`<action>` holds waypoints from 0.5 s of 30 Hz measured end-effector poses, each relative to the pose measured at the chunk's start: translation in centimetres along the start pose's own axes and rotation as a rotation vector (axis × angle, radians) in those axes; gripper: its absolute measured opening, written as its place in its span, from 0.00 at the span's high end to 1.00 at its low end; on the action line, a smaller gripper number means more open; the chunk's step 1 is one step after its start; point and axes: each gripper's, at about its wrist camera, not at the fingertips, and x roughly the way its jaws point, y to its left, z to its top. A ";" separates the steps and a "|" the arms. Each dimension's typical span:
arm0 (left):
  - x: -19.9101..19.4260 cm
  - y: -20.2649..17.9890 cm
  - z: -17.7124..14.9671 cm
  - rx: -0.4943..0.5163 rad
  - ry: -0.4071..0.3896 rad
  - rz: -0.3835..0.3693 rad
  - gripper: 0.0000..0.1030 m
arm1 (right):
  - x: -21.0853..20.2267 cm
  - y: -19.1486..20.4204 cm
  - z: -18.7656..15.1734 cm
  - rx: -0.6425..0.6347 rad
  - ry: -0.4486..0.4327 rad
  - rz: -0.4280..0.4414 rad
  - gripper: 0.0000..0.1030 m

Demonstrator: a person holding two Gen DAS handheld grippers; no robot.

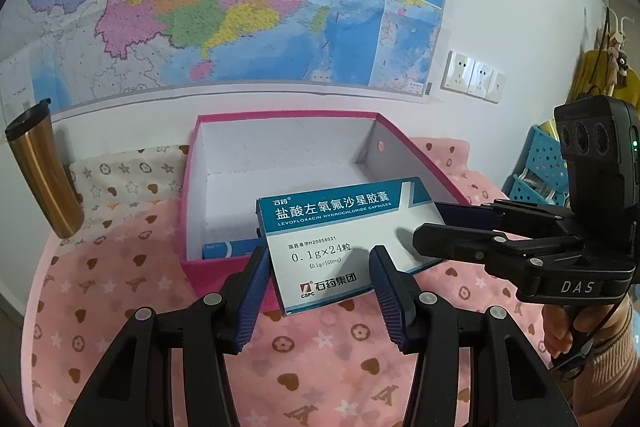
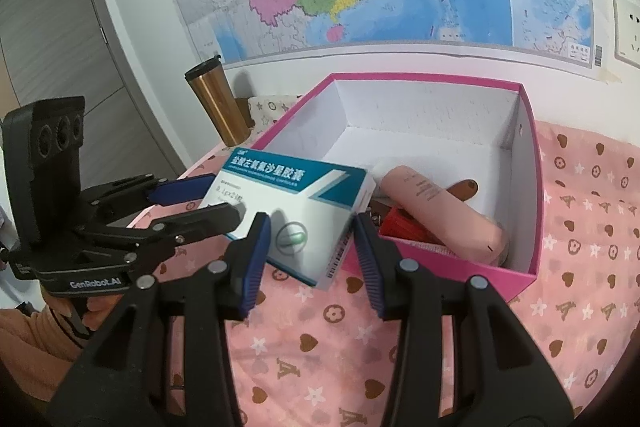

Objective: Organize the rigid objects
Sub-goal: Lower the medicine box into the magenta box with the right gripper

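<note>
While the left wrist view looks over a pink fleecy cloth [image 1: 320, 347] printed with brown hearts and stars, a flat teal-and-white cardboard medicine box [image 1: 344, 243] is held tilted above the near rim of the pink carton [image 1: 188, 211], whose inside walls are plain white. The left gripper [image 1: 318, 291] brackets the box's lower end between its ribbed blue pads, though a sliver of space seems to remain on each side, so I cannot tell whether it truly clamps. From the right, the right gripper [image 1: 432, 223] reaches in with one blue finger behind the box and one black-backed finger across its face, holding its far edge. Only a small blue pack [image 1: 228, 250] shows inside the carton here, and a bronze metal tumbler [image 1: 40, 171] with a black lid stands well to the left beside the wall. In the right wrist view, the right gripper [image 2: 312, 247] has its pads closed against the box's [image 2: 296, 211] barcode end, and the left gripper [image 2: 208, 199] pinches the opposite end. This side reveals what the other hides: a smooth pink tube [image 2: 444, 211] lying slantwise in the carton [image 2: 532, 187], red plastic pieces [image 2: 400, 223] beneath it, and a brown rounded item behind. The carton's back half stays bare white floor.
</note>
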 end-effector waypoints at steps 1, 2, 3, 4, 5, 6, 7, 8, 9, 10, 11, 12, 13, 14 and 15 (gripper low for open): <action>0.0 0.0 0.1 0.001 -0.001 0.001 0.50 | 0.0 0.0 0.1 0.000 -0.001 0.000 0.55; 0.0 0.1 0.1 0.002 -0.003 0.003 0.50 | 0.0 0.0 0.2 -0.001 -0.002 -0.001 0.55; 0.1 0.1 0.2 0.004 -0.004 0.006 0.50 | 0.0 0.0 0.3 -0.002 -0.004 0.000 0.55; 0.1 0.1 0.2 0.006 -0.004 0.007 0.50 | 0.1 0.0 0.4 -0.002 -0.005 0.000 0.55; 0.2 0.1 0.3 0.006 -0.005 0.008 0.50 | 0.1 0.0 0.4 -0.002 -0.005 -0.001 0.55; 0.2 0.1 0.3 0.006 -0.005 0.009 0.50 | 0.1 0.0 0.5 -0.002 -0.006 -0.001 0.55; 0.2 0.2 0.4 0.007 -0.006 0.009 0.50 | 0.2 0.0 0.6 0.000 -0.006 -0.001 0.55; 0.2 0.2 0.4 0.006 -0.006 0.010 0.50 | 0.3 -0.1 0.6 0.001 -0.005 -0.001 0.55; 0.3 0.3 0.4 0.006 -0.006 0.011 0.50 | 0.3 -0.1 0.6 0.003 -0.006 -0.001 0.55; 0.4 0.3 0.5 0.007 -0.006 0.014 0.50 | 0.4 -0.1 0.6 0.003 -0.005 -0.001 0.55; 0.4 0.4 0.5 0.007 -0.006 0.015 0.50 | 0.4 -0.1 0.6 0.002 -0.005 -0.001 0.55; 0.5 0.4 0.6 0.006 -0.004 0.016 0.50 | 0.4 -0.1 0.7 0.003 -0.005 0.000 0.55; 0.6 0.4 0.6 0.006 -0.005 0.018 0.50 | 0.4 -0.2 0.7 0.004 -0.005 0.001 0.55; 0.6 0.5 0.7 0.006 -0.005 0.020 0.50 | 0.5 -0.2 0.8 0.003 -0.005 0.000 0.55; 0.6 0.5 0.8 0.005 -0.006 0.020 0.50 | 0.5 -0.2 0.9 0.004 -0.005 0.002 0.55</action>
